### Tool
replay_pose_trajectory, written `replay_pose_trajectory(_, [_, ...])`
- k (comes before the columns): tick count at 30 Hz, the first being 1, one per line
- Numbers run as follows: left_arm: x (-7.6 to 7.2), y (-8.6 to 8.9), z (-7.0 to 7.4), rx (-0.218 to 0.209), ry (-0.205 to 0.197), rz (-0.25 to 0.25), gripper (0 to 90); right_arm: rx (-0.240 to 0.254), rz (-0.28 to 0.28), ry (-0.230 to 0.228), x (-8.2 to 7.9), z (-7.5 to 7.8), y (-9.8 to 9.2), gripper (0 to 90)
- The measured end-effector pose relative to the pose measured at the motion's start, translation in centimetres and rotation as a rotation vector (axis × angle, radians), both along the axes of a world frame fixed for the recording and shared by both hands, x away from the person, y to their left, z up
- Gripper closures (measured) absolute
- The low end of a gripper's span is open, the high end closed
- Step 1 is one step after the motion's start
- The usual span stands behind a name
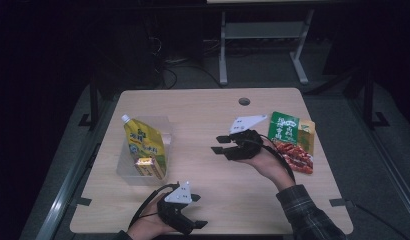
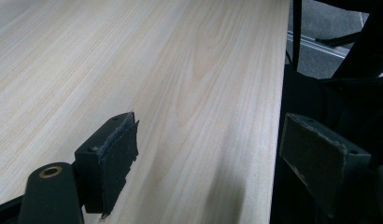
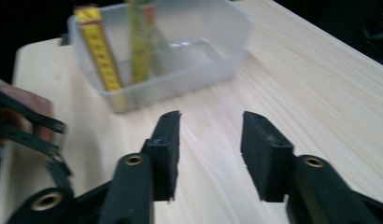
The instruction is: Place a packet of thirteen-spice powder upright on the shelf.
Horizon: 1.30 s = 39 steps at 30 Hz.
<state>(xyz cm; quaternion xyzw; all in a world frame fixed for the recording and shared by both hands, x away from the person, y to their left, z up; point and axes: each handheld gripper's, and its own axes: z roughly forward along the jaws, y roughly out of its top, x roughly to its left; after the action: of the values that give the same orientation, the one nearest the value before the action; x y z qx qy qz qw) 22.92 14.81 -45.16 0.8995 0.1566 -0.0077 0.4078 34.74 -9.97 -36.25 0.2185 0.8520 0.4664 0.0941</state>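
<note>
Packets lying at the table's (image 1: 208,110) right edge are the nearest things to take: a green packet (image 1: 284,126) on top, a red packet (image 1: 296,156) below it toward the near side, and an orange one (image 1: 308,134) peeking out at the edge.

On the left half stands a clear bin (image 1: 166,128). A tall yellow pouch (image 1: 142,140) with a white spout leans upright in it, with a small yellow packet (image 1: 145,166) in front.

At the near edge, left of centre, the left gripper (image 1: 199,224) rests low over bare wood. Its jaws are spread wide, with nothing between them.

Right of centre, the right gripper (image 1: 218,144) hovers over the table, pointing toward the bin. Its jaws stand partly apart and empty. The green packet lies just behind that hand.

The packets look light, thin and crinkly. Their glossy film is probably slippery, and whatever is inside may crush under a hard squeeze. I would pinch the green packet along its free far edge or at a sealed corner, where the film is flat and doubled. A gentle grip should do. Because the packets overlap, lifting the top one could drag the red one with it.
</note>
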Motion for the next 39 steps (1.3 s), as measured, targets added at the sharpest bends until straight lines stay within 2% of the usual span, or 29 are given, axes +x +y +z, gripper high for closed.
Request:
replay_pose_trajectory(3, [0.0, 0.0, 0.0, 0.001, -0.004, -0.002, 18.4, -0.016, -0.072, 0.000, 0.8, -0.5, -2.0, 66.3])
replay_pose_trajectory(4, [0.0, 0.0, 0.0, -0.012, 0.005, 0.007, 18.4, -0.023, -0.099, 0.000, 1.0, -0.6, -2.7, 68.8])
replay_pose_trajectory(7, [0.1, 0.0, 0.0, -0.004, 0.001, 0.002, 18.4, -0.047, -0.170, -0.005, 1.9, -1.1, -4.7, 74.4])
replay_pose_trajectory(14, [0.1, 0.0, 0.0, -0.004, 0.004, 0.006, 18.4, -0.077, -0.323, 0.021, 3.3, -2.5, -9.6, 90.0])
replay_pose_trajectory(22, [0.2, 0.1, 0.0, -0.006, 0.005, 0.011, 18.4, -0.150, -0.460, 0.066, 4.2, -5.1, -14.7, 90.0])
replay_pose_trajectory(32, [0.3, 0.2, 0.1, -0.013, 0.000, 0.027, 18.4, -0.194, -0.619, 0.119, 4.0, -8.1, -20.3, 90.0])
replay_pose_trajectory(37, [0.4, 0.3, 0.1, -0.015, -0.003, 0.032, 18.4, -0.227, -0.654, 0.134, 4.0, -9.6, -22.0, 90.0])
replay_pose_trajectory(39, [0.4, 0.3, 0.0, -0.016, -0.003, 0.034, 18.4, -0.223, -0.657, 0.147, 3.9, -10.0, -22.3, 90.0])
